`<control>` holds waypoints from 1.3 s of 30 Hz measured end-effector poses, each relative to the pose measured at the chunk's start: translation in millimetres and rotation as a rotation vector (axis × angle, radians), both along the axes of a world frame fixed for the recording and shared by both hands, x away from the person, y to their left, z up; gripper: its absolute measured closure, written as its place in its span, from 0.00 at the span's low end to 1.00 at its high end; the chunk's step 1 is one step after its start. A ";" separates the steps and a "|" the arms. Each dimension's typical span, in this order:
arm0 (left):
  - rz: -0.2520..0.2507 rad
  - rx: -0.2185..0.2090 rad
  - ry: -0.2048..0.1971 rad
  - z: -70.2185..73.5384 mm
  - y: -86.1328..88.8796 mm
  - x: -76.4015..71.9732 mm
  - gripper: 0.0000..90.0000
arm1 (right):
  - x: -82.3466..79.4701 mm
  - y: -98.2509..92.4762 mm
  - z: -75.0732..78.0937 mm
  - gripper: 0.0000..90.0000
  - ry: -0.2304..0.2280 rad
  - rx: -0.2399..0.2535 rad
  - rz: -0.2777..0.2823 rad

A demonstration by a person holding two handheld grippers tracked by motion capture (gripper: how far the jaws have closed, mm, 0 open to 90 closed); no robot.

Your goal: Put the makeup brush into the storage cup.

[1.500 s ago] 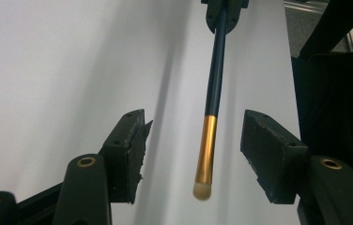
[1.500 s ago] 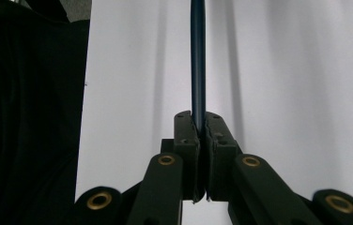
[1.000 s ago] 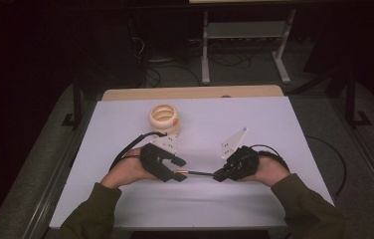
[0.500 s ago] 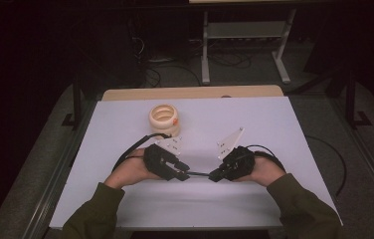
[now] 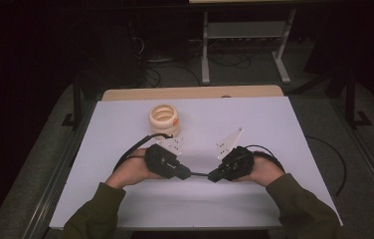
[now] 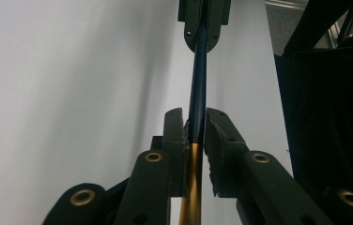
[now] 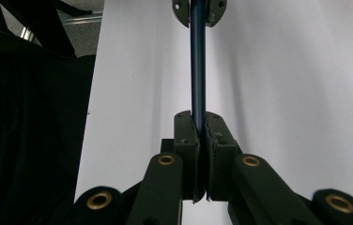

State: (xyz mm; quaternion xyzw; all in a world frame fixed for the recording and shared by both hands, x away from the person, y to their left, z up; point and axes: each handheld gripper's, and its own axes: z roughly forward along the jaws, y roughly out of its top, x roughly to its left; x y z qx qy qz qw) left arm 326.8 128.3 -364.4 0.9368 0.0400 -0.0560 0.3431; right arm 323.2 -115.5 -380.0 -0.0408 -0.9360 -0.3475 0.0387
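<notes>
Room beyond the white table (image 5: 274,129) is being lost in darkness. Pen (image 5: 199,174), its middle alone showing from above, is being held level, long axis running between left gripper (image 5: 187,174) and right gripper (image 5: 214,176), both clamped on it; the left's jaws have just been closing.

Pen (image 6: 197,84) ends hidden inside both claws, gold section (image 6: 191,187) cut off below, possibly a cap.

Dark blue pen (image 6: 197,89) with gold end; black grippers; cream tape roll (image 5: 164,118) with orange spot near desk's far edge; white desk (image 5: 274,129); olive sleeves (image 5: 302,211).
</notes>
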 end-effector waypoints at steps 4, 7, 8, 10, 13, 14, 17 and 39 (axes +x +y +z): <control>-0.002 0.003 0.004 -0.3 -0.4 -0.4 0.89 | 0.3 0.1 -0.2 0.94 0.000 0.002 0.003; -0.010 0.001 0.004 0.0 -0.4 -0.2 0.90 | 0.3 0.2 -0.3 0.94 0.001 0.002 0.005; -0.016 0.001 0.005 0.2 -0.3 0.1 0.91 | 0.2 0.1 -0.2 0.94 -0.001 0.002 0.007; -0.022 0.001 0.009 0.4 -0.4 -0.2 0.91 | 0.4 0.0 -0.1 0.94 -0.006 0.004 0.013; -0.027 -0.002 0.014 0.9 -0.5 -1.1 0.92 | 0.3 -0.2 0.0 0.94 -0.005 0.006 0.021; -0.029 -0.002 0.014 1.0 -0.7 -1.2 0.92 | 0.3 -0.3 0.0 0.94 -0.007 0.007 0.023; -0.032 -0.001 0.016 1.0 -1.2 -1.5 0.93 | 0.4 -0.4 0.1 0.94 -0.008 0.006 0.030; -0.033 0.035 0.016 -1.1 -5.7 -2.8 0.93 | 3.0 16.9 27.7 0.82 -0.019 -0.150 0.078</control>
